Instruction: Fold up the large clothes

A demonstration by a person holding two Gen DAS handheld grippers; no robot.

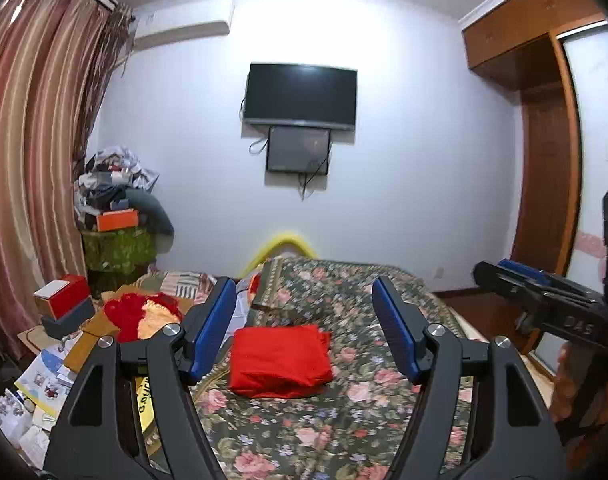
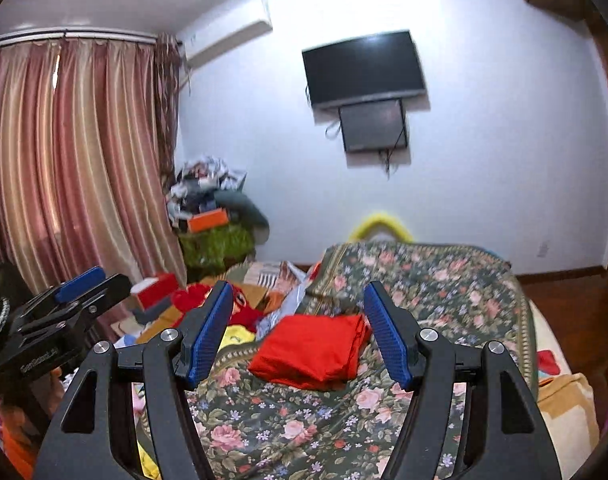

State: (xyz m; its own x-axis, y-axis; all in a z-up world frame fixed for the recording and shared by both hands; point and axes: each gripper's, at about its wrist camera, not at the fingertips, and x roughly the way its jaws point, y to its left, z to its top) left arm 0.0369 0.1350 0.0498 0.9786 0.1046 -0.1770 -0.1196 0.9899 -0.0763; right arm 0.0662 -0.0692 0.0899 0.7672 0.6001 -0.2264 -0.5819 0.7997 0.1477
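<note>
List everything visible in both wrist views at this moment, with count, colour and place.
folded red garment: one, red, lying on the bedspread, between neither gripper's pads
floral green bedspread: one, dark green with pink roses, covering the bed
black wall television: one, black, on the far wall
smaller dark screen: one, just below the television
white air conditioner: one, high on the wall beside the curtain
striped pink curtain: one, at picture left
wooden wardrobe: brown, at picture right
orange box: one, on the corner clutter pile
left hand-held gripper: black with blue pads, open, empty
right hand-held gripper: same, open, empty
</note>
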